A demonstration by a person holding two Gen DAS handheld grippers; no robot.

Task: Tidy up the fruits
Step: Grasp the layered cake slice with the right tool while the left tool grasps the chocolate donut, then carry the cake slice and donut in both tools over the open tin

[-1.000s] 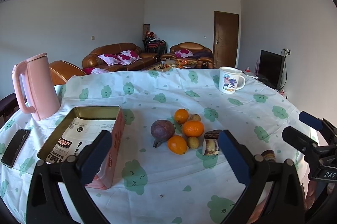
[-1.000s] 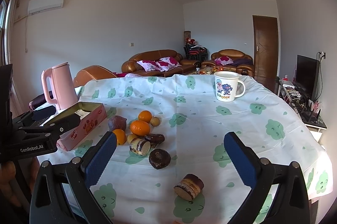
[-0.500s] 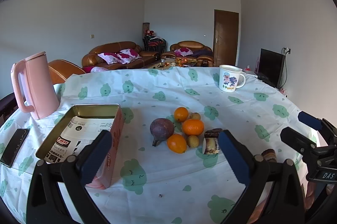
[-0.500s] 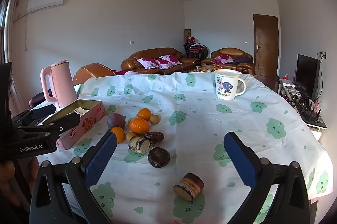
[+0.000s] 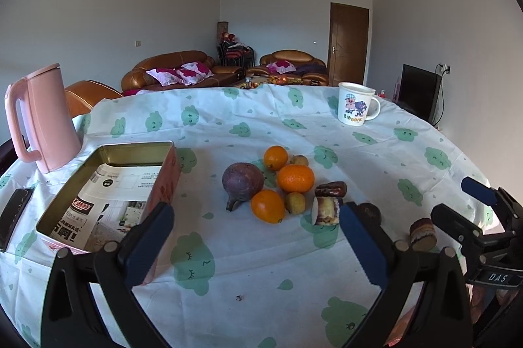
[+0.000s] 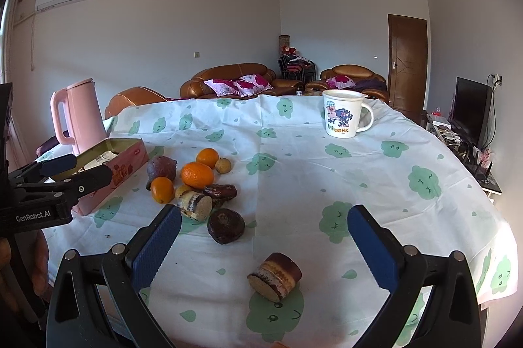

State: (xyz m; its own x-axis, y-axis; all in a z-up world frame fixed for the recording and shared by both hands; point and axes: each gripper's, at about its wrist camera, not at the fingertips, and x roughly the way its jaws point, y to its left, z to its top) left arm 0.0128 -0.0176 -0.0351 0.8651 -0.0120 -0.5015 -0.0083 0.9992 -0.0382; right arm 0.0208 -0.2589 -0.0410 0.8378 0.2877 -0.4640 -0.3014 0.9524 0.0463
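Observation:
A cluster of fruit lies mid-table: a purple round fruit (image 5: 242, 181), three oranges, the largest (image 5: 295, 178) in the middle, small yellow-brown fruits and dark sugarcane pieces (image 5: 328, 204). An open pink tin (image 5: 108, 194) lined with printed paper stands to their left. My left gripper (image 5: 255, 246) is open and empty, just short of the fruit. My right gripper (image 6: 264, 246) is open and empty above a cut cane piece (image 6: 274, 276); a dark round piece (image 6: 225, 225) and the oranges (image 6: 197, 174) lie ahead to its left.
A pink kettle (image 5: 42, 119) stands at the far left behind the tin, a black phone (image 5: 13, 217) beside it. A cartoon mug (image 5: 354, 107) stands at the far right. The table edge (image 6: 490, 217) curves down at the right.
Both grippers have moved slightly closer to the table and fruit. Both stay open and empty.

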